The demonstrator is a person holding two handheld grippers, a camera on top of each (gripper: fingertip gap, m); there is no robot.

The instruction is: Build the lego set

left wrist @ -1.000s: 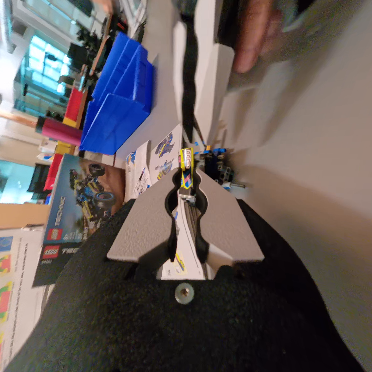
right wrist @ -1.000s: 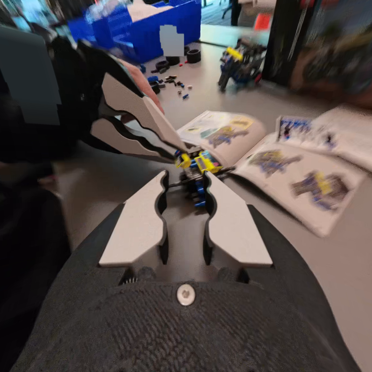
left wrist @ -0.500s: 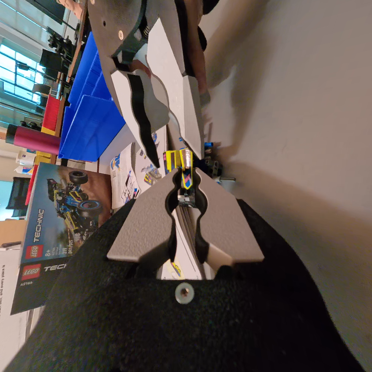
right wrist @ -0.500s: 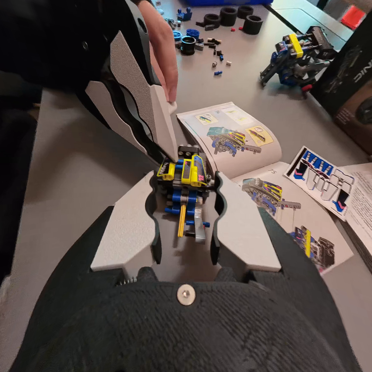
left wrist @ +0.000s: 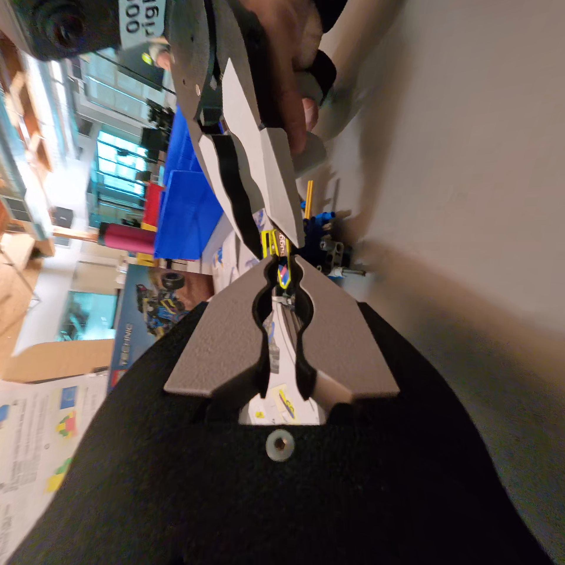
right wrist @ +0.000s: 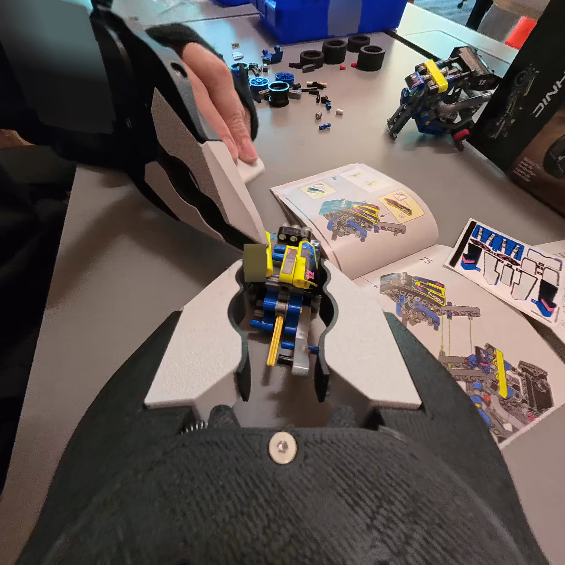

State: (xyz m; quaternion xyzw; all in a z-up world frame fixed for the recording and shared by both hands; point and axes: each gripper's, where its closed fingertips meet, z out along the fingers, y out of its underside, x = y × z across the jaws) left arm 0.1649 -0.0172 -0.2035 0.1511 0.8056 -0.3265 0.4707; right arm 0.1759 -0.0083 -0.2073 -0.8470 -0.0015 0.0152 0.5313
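A small brick model [right wrist: 290, 269] in yellow, blue and black is held low over the grey table [right wrist: 107, 275]. My right gripper [right wrist: 282, 272] is shut on it, with a pad pressing each side of the body. A yellow axle [right wrist: 275, 339] sticks out towards the camera. My left gripper [left wrist: 282, 262] is shut on the model's yellow side panel [left wrist: 284, 275], which carries a blue and pink sticker. In the right wrist view the left gripper's fingers [right wrist: 226, 189] come in from the upper left and meet the panel. In the left wrist view the right gripper's fingers [left wrist: 275, 183] come down from above.
An open instruction booklet [right wrist: 367, 214] and a sticker sheet [right wrist: 504, 263] lie to the right. Behind are a second part-built model [right wrist: 437, 91], black tyres [right wrist: 336, 52], blue rims [right wrist: 269, 85], small loose parts, a blue bin [right wrist: 321, 18] and the set's box [right wrist: 535, 107].
My right gripper moved forward around the model and its jaws closed onto the sides. My left gripper kept its hold on the yellow panel throughout.
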